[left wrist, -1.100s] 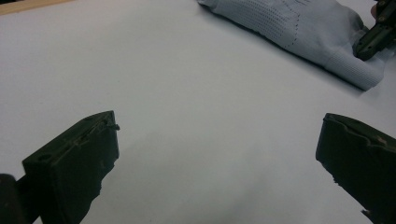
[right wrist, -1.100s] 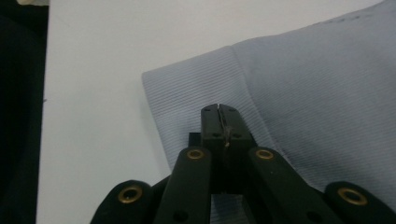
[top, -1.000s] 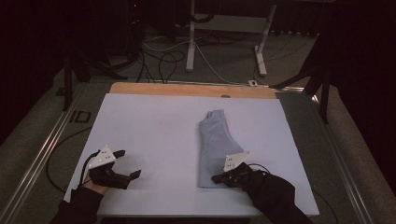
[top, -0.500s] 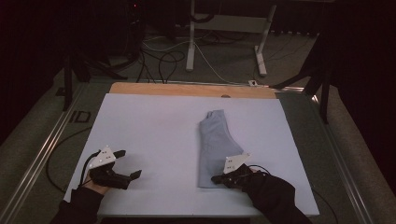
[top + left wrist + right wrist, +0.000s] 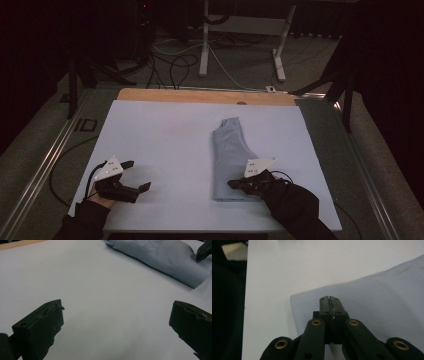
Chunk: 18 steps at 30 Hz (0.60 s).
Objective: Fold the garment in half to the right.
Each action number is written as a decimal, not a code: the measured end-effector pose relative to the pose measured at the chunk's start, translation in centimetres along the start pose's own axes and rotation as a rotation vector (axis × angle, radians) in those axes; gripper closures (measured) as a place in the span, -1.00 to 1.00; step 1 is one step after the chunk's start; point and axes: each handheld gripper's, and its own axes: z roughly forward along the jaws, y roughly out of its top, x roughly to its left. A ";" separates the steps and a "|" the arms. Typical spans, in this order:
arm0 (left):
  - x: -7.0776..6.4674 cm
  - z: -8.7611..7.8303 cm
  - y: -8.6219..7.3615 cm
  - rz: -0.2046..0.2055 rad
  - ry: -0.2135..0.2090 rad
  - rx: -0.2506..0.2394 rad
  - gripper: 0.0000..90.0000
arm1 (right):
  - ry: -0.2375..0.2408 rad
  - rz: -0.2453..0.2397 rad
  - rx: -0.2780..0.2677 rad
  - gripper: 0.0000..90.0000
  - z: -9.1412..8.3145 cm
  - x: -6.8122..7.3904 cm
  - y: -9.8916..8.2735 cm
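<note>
While the left gripper (image 5: pixel 136 176) is waiting wide-jawed on bare table (image 5: pixel 165 135), the right gripper (image 5: pixel 231 183) is pressing closed jaws onto the folded grey knit garment's (image 5: pixel 230 155) near hem; soft and limp, it probably needs pinching there.

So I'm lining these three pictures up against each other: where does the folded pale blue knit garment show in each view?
High view: the folded pale blue knit garment lies right of centre on the white table cover, its near end at the right gripper.
Left gripper view: top right, beyond the open jaws.
Right gripper view: right half, under the closed jaws.
Shared landmark: the garment's ribbed near hem.
</note>
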 end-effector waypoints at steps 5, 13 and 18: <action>0.0 0.0 0.0 -0.001 -0.001 0.000 -0.99 | -0.031 0.018 -0.029 0.68 -0.5 -0.2 0.6; 0.0 -0.1 0.0 0.002 0.000 0.000 -0.99 | -0.061 0.058 -0.047 -0.24 -0.6 -0.8 1.3; 0.1 -0.1 0.0 0.003 0.000 -0.001 -0.99 | -0.058 0.076 -0.057 -0.70 -0.8 -1.1 1.6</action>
